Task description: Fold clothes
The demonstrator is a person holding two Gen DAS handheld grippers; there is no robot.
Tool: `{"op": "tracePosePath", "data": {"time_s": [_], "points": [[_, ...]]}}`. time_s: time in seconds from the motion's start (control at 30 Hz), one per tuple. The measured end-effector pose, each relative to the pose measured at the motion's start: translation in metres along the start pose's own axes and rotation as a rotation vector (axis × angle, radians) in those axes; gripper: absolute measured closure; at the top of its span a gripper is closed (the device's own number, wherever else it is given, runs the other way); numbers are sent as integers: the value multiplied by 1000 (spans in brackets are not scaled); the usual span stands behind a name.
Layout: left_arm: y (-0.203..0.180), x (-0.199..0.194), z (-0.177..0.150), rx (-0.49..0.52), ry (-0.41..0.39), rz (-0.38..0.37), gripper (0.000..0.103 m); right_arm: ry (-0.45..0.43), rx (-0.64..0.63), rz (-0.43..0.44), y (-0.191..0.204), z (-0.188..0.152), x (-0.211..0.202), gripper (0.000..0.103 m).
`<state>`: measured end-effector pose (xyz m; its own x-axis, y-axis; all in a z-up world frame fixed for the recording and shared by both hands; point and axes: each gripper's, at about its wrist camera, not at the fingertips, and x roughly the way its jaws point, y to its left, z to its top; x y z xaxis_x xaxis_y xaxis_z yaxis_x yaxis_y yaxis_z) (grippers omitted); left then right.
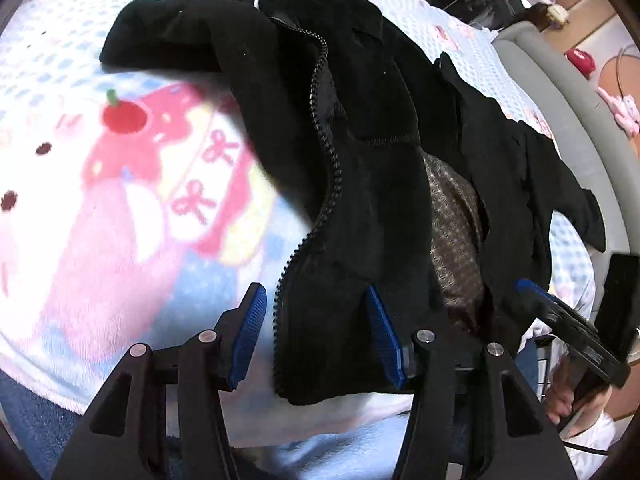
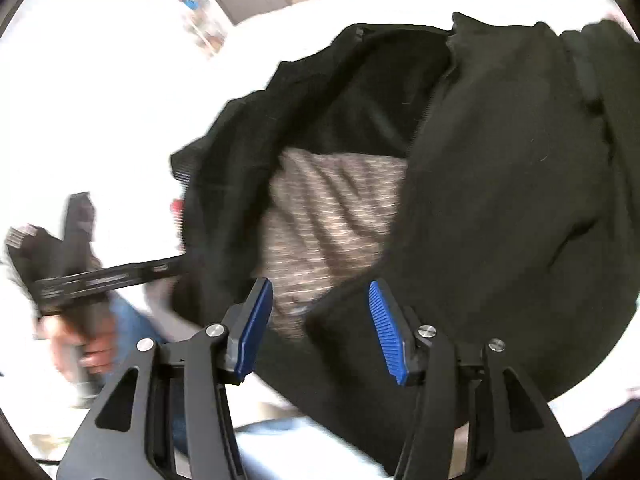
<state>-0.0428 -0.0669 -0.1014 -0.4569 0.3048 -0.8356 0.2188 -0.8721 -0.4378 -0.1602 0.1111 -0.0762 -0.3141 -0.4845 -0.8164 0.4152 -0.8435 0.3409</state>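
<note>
Left claw (image 1: 320,336) and right claw (image 2: 320,328) gape over the black jacket (image 1: 360,140) hem.

I see a bed covered by a fleece blanket (image 1: 120,208), pale blue check with pink cartoon prints, bows and a red apple. A black zip-up jacket (image 1: 360,128) lies directly on it, crumpled, zipper open, patterned brown lining (image 1: 452,216) showing. Its hem overhangs the near blanket edge. A sleeve trails off toward the grey bed frame (image 1: 568,120) on the right. In my right wrist view the blanket is blown out white; the jacket there is blurred.
</note>
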Motion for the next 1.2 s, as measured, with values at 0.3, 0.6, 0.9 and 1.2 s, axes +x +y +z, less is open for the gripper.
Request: {"op": "tracePosePath", "data": {"time_s": [0.3,0.6,0.9,1.2], "points": [[-20,-6,17,34,-31,-169,69,131,-7,1,4,-21,30,45],[-52,40,30,106,41,-122,71,49,159,42,-24,-16,19,48],[-94,18,33,177,-2,-158,94,60,147,34,-25,-19,32,46],[-211,83,28,483,183,-273,94,-56,179,24,-35,-18,9,46]]}}
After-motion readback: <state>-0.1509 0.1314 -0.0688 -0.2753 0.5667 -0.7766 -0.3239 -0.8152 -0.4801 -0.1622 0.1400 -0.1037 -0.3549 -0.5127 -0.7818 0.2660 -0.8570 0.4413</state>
